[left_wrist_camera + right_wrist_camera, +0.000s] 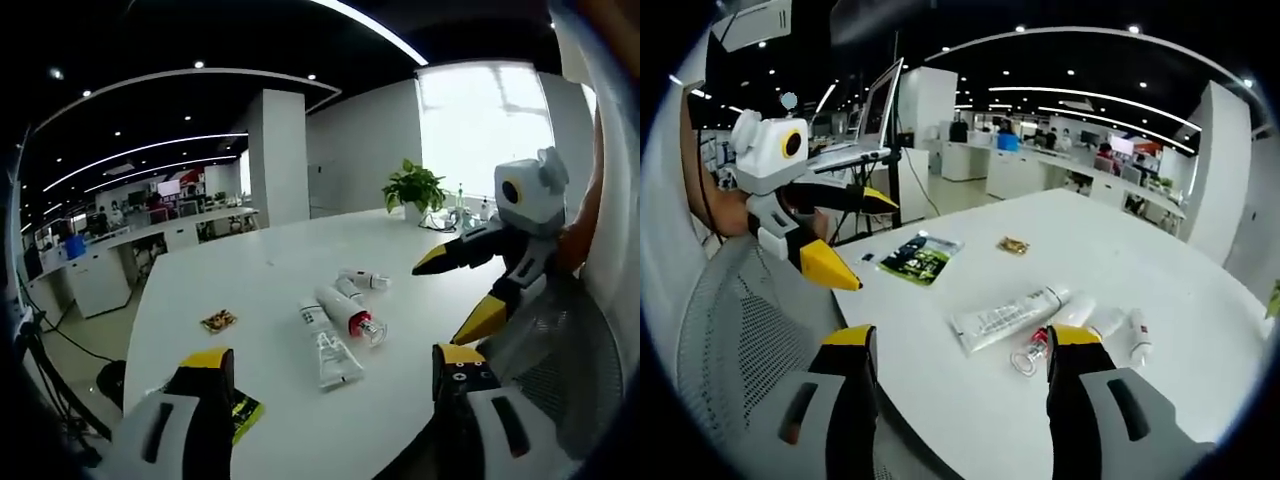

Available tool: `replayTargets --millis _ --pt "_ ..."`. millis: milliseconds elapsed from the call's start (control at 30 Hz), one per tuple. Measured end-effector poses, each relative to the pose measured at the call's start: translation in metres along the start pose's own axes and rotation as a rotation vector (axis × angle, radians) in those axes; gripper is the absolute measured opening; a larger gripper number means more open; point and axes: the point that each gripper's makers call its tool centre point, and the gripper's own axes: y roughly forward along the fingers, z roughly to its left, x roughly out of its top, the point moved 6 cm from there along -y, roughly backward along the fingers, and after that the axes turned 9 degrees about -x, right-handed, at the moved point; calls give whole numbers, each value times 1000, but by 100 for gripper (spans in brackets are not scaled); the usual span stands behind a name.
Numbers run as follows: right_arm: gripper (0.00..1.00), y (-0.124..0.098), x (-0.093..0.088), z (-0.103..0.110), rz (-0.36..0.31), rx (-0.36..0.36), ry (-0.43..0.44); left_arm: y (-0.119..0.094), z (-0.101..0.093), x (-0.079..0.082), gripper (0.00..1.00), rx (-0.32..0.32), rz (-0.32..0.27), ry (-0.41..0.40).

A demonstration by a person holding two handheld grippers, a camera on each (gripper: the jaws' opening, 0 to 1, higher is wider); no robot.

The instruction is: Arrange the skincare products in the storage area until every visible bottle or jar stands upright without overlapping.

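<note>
Seen from the left gripper view, the left tongs [325, 385] stand wide apart and empty, held near the table [250, 290] edge, likely lining up on the products. A clear tube [328, 345] and a red-capped bottle [350, 313] lie flat mid-table, touching. The right tongs [460, 290], far right, gape empty too.

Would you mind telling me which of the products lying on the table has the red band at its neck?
The bottle with the clear cap, lying in the middle of the group. The long clear tube beside it shows no red band.
</note>
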Motion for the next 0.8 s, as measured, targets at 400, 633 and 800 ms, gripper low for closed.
replayTargets --millis 400,633,800 --pt "66 0 -4 -4 26 -30 -12 2 -2 -3 83 -17 25 -5" --pt "66 -1 -4 -3 27 -33 -29 1 -3 -2 83 -22 23 0" --pt "66 -2 -3 -6 18 -55 -26 1 -3 -3 83 -23 25 4"
